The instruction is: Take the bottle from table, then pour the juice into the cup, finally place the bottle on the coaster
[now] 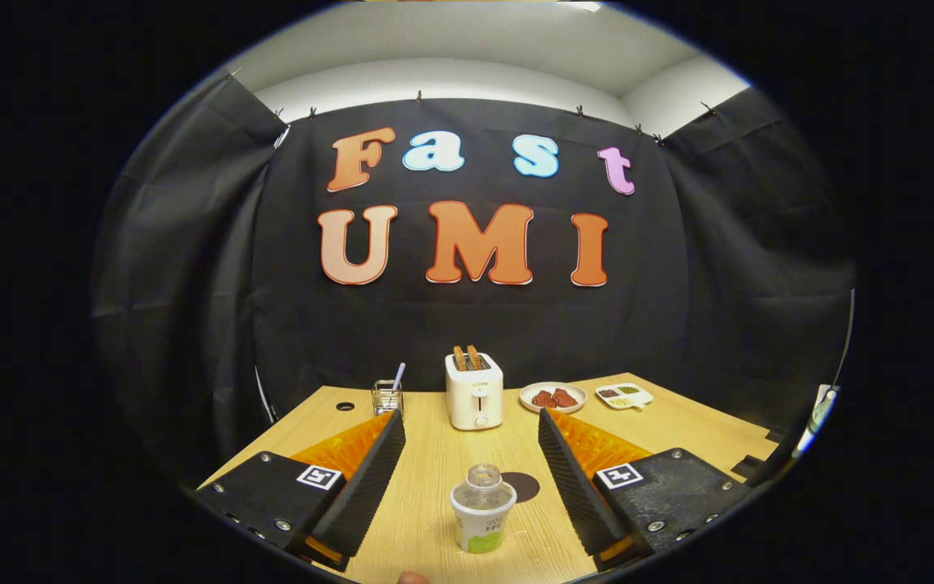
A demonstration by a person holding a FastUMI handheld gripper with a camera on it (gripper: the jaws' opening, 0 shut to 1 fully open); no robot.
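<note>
A wooden bench (434, 478) seen from a hand-held gripper (471, 430) whose jaws stand wide apart, grasping nothing. Farthest left at the back, a clear glass holder (387, 397) carries a straw or utensil. Between the jaws sits a pale cup (482, 513), with a clear bottle (484, 477) touching or just behind it; whether either holds juice cannot be told. A dark round coaster (522, 485) lies just right of them, likely kept close for the final set-down. Beyond stands a white toaster (474, 391) holding two slices, then a plate (552, 397) of reddish food and a divided dish (624, 395) of condiments.
</note>
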